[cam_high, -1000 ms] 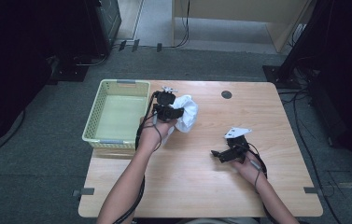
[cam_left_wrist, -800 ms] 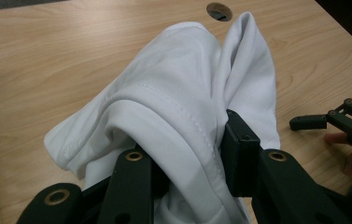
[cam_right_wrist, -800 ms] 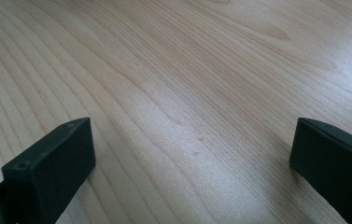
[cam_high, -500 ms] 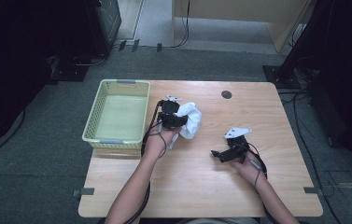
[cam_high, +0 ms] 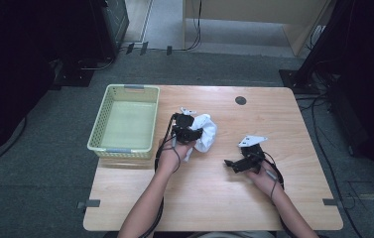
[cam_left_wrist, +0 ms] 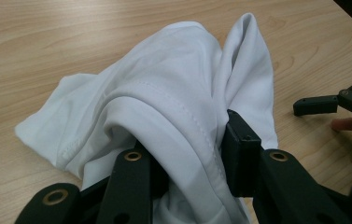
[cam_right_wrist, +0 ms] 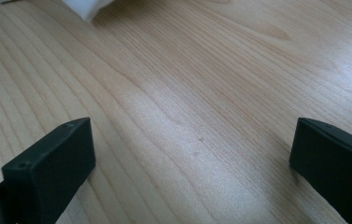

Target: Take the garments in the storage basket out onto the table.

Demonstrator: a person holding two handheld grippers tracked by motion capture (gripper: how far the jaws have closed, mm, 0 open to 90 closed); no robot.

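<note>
Beyond the held white cloth (cam_left_wrist: 164,116), right gripper (cam_left_wrist: 337,100) shows.

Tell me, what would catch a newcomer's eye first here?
Probably the crumpled white cloth near the middle of the wooden table, bunched between the fingers of the left gripper, which is shut on it. Next, the pale green basket at the table's left edge, with nothing visible inside. The right gripper sits low over bare wood at the right, its fingers wide apart.
</note>
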